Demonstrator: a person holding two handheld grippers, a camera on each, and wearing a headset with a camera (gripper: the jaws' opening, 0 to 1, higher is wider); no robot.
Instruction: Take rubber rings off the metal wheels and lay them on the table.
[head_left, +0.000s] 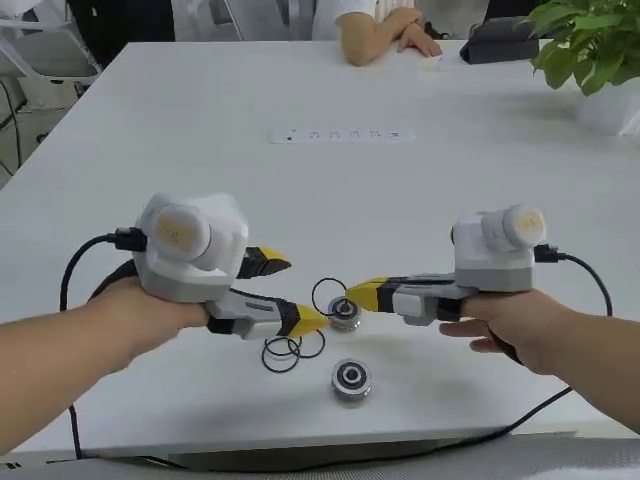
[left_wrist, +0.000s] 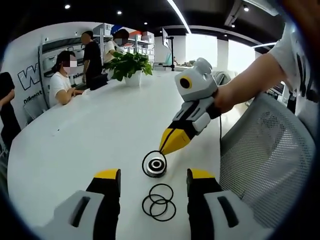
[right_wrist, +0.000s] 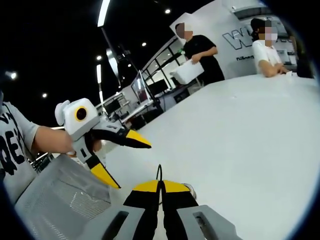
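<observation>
My right fingers (head_left: 365, 294) are pressed shut on a thin black rubber ring (right_wrist: 160, 174), right beside a metal wheel (head_left: 344, 312) standing on the white counter (head_left: 330, 190). My left fingers (head_left: 300, 318) are spread wide, holding nothing, on the wheel's other side. Three loose rings (head_left: 290, 350) lie overlapping on the counter near them, and a second wheel (head_left: 351, 378) sits closer to me.
</observation>
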